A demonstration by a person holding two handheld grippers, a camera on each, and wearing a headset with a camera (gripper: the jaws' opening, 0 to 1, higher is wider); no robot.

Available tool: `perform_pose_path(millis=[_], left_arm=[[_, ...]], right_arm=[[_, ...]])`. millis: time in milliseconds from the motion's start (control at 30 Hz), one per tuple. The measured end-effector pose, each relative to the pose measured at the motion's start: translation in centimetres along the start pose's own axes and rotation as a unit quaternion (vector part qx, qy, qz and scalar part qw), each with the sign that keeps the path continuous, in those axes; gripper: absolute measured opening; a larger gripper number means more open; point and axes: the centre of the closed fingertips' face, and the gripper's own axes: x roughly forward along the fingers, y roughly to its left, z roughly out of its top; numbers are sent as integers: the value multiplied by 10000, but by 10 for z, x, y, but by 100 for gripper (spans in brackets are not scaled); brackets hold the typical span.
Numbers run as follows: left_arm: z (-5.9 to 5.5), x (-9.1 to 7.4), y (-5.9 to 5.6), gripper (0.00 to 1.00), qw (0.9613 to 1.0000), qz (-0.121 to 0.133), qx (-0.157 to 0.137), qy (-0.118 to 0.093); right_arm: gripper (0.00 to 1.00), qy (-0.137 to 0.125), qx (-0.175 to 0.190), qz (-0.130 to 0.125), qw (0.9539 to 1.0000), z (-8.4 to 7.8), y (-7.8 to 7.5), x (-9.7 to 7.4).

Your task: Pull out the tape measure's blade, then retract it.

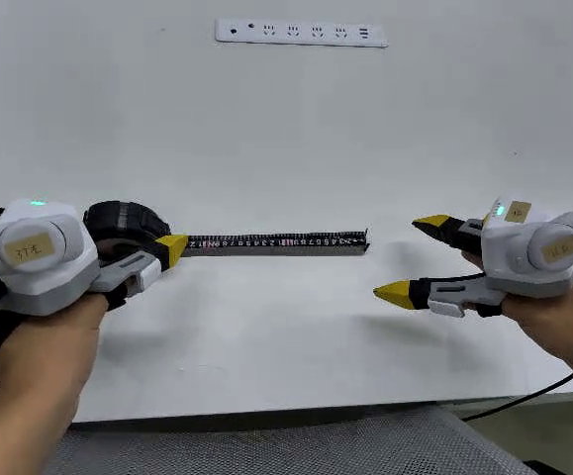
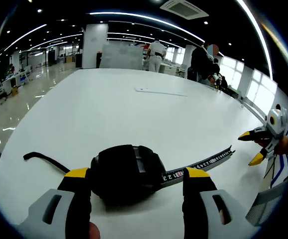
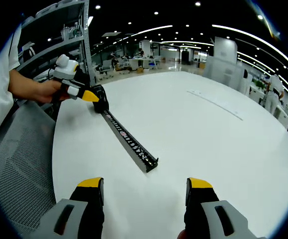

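Note:
The black tape measure case [image 1: 118,230] lies on the white table at the left. Its blade [image 1: 276,242] runs out to the right and ends in a hook [image 1: 366,238]. My left gripper [image 2: 136,173] stands wide, one jaw on each side of the case [image 2: 126,172]; the left jaw touches it, while a small gap shows at the right jaw where the blade [image 2: 203,162] leaves. My right gripper [image 1: 412,258] is open and holds nothing, a little to the right of the hook. In the right gripper view the blade [image 3: 129,142] lies ahead of that gripper [image 3: 144,183].
A white power strip [image 1: 301,33] lies at the far side of the table [image 1: 296,336]. A black cord [image 2: 44,159] trails left of the case. A grey mesh surface [image 1: 266,445] sits below the table's near edge. People stand in the background beyond the table.

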Motion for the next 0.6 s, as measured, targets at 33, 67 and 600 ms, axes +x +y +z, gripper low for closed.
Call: perform_pose_path(millis=[33, 67, 600], left_arm=[[0, 1, 0, 71, 10000, 21, -23, -10], [0, 1, 0, 71, 10000, 40, -35, -12], [0, 5, 10, 64, 9989, 412, -203, -90]], right_arm=[[64, 4, 3, 11, 10000, 1, -1, 1], [64, -6, 10, 51, 10000, 2, -1, 1], [51, 265, -529, 438, 9973, 7, -10, 13]])
